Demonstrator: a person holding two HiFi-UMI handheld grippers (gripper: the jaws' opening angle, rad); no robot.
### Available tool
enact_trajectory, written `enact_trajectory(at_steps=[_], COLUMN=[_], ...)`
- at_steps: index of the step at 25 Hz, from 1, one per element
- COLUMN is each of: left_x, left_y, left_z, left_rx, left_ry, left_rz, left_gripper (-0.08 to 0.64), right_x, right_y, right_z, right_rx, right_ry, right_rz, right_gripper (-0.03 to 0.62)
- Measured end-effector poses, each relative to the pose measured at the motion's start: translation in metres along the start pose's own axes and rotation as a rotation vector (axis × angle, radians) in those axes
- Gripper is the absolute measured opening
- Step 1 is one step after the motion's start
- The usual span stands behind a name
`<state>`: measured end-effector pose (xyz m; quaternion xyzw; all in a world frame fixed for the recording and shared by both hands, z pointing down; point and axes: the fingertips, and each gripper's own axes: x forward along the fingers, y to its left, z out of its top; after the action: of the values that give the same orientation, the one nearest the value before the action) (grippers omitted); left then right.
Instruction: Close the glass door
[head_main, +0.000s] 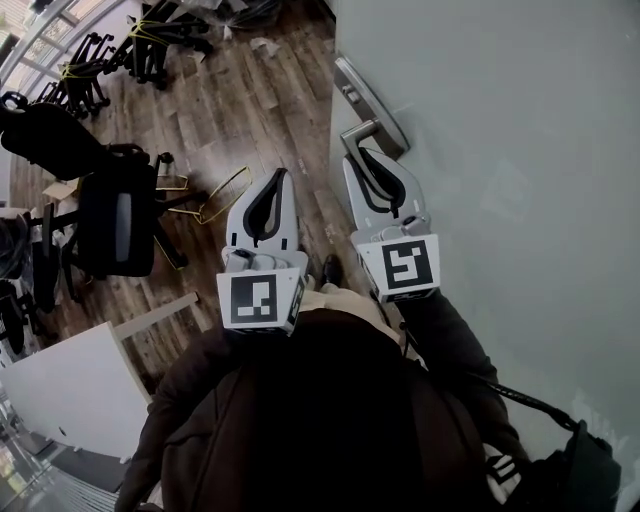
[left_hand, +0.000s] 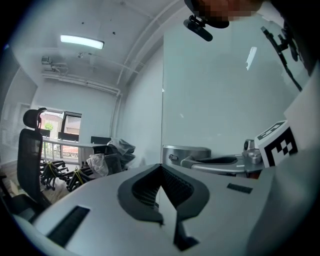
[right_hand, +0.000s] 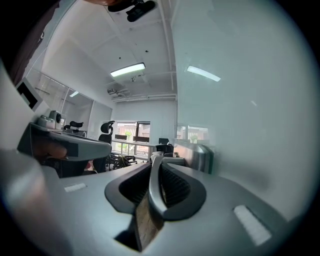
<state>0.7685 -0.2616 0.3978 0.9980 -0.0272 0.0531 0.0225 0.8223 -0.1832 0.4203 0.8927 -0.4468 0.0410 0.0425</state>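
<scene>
The frosted glass door (head_main: 510, 150) fills the right side of the head view, its edge running down past a metal lock plate (head_main: 365, 92). A silver lever handle (head_main: 372, 133) sticks out from that plate. My right gripper (head_main: 362, 153) is shut on the lever; in the right gripper view the handle (right_hand: 155, 187) runs between the jaws of the right gripper (right_hand: 156, 162). My left gripper (head_main: 280, 180) hangs beside it over the floor, shut and holding nothing. In the left gripper view, past the left gripper (left_hand: 161, 167), the handle (left_hand: 212, 162) shows against the door (left_hand: 220, 90).
Black office chairs (head_main: 115, 215) stand on the wooden floor (head_main: 235, 110) to the left. A yellow wire frame (head_main: 225, 195) lies near them. More chair parts (head_main: 90, 65) pile up at the far left. A white table (head_main: 70, 385) is at the lower left.
</scene>
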Motion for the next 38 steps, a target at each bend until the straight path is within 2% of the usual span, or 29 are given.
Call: enact_trajectory(at_steps=[3, 9, 12, 16, 22, 28, 30, 34, 38], left_x=[-0.015, -0.053, -0.066, -0.091, -0.128, -0.179, -0.199, -0.265, -0.265], left_y=[0.013, 0.03, 0.041, 0.048, 0.056, 0.073, 0.076, 0.094, 0.082], left_z=[0.0, 0.001, 0.0, -0.003, -0.004, 0.016, 0.012, -0.011, 0.003], left_rx=[-0.011, -0.007, -0.026, -0.012, -0.007, -0.013, -0.01, -0.017, -0.01], left_ry=[0.011, -0.013, -0.008, -0.003, -0.01, -0.028, -0.032, -0.041, -0.054], left_rz=[0.045, 0.059, 0.095, 0.074, 0.09, 0.109, 0.11, 0.12, 0.151], left_gripper=[-0.003, -0.003, -0.003, -0.003, -0.003, -0.003, -0.003, -0.003, -0.003], right_x=[-0.001, -0.01, -0.012, -0.016, -0.023, -0.036, -0.043, -0.07, -0.073], right_y=[0.016, 0.06, 0.075, 0.098, 0.134, 0.183, 0.201, 0.264, 0.262], right_z=[0.002, 0.005, 0.002, 0.005, 0.004, 0.024, 0.022, 0.011, 0.019], right_rx=[-0.003, -0.008, -0.01, -0.015, 0.023, -0.01, -0.021, -0.046, -0.042], right_ry=[-0.002, -0.006, -0.008, -0.008, -0.024, -0.022, -0.024, -0.035, -0.023], right_rz=[0.02, 0.065, 0.096, 0.138, 0.232, 0.274, 0.282, 0.3, 0.341], right_gripper=[0.066, 0.066, 0.066, 0.066, 0.067, 0.067, 0.067, 0.067, 0.067])
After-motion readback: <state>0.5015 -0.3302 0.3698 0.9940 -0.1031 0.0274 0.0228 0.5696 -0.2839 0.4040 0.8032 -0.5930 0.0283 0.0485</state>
